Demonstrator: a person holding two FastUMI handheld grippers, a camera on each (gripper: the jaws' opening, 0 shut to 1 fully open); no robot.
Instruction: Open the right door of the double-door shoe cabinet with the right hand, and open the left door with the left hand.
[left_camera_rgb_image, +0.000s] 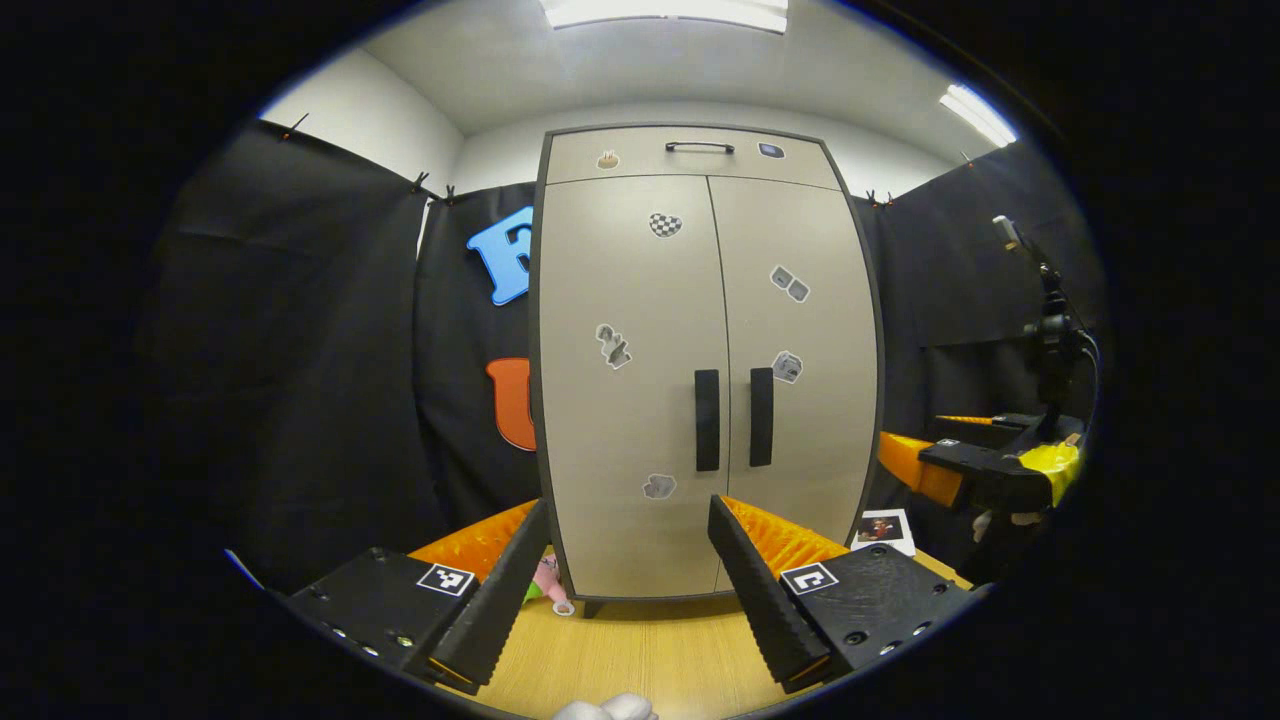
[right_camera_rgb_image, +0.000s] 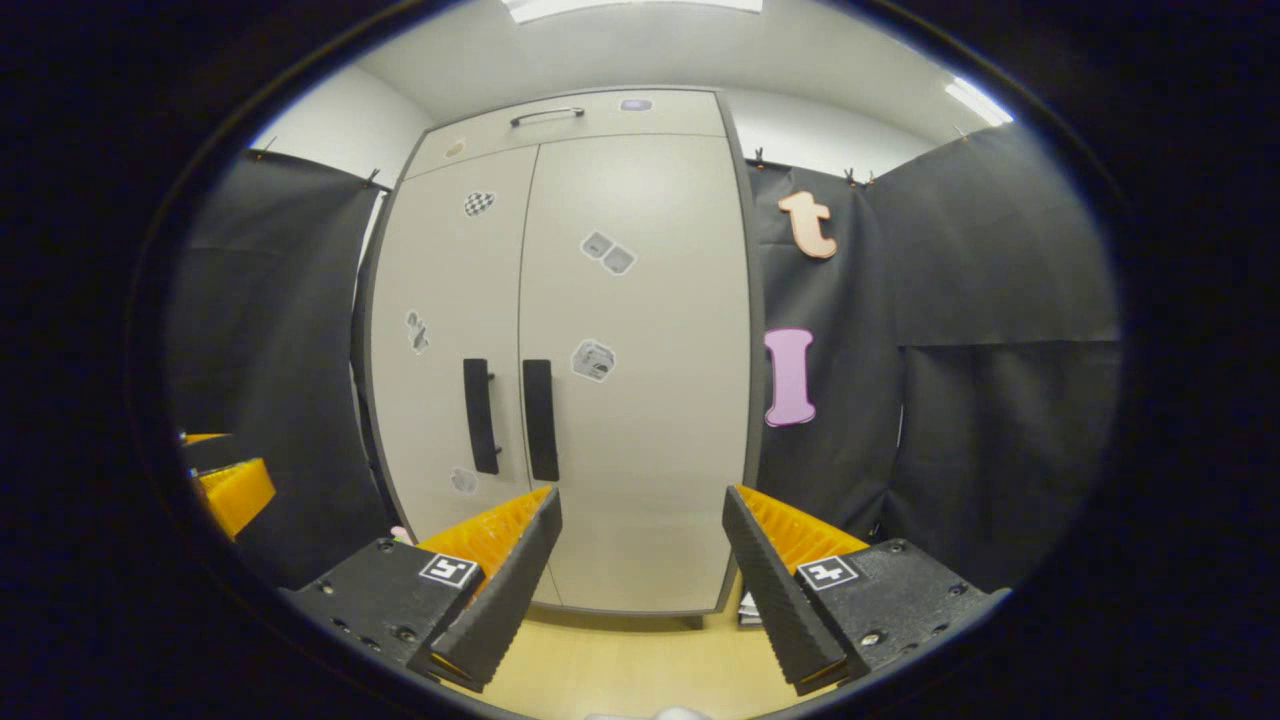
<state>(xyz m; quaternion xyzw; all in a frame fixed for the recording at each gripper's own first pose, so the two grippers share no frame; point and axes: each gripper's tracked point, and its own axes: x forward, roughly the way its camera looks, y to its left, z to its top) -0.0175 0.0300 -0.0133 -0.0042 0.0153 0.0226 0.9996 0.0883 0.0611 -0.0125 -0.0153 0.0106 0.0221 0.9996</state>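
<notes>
The double-door shoe cabinet (left_camera_rgb_image: 700, 380) is seen standing shut at the back edge of the desk (left_camera_rgb_image: 640, 650), its two vertical handles, left handle (left_camera_rgb_image: 707, 420) and right handle (right_camera_rgb_image: 540, 420), set just beside each other at the centre seam. The left gripper (left_camera_rgb_image: 630, 590) and right gripper (right_camera_rgb_image: 640, 590) are held short of the doors, jaws apart and empty. Because the handles sit so close, the wrong one could be caught, or the grippers could be knocked together.

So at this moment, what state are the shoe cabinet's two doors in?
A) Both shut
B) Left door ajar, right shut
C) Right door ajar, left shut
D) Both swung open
A: in the left gripper view the left door and right door sit flush, and the left gripper and right gripper are open, short of the handles.
</notes>
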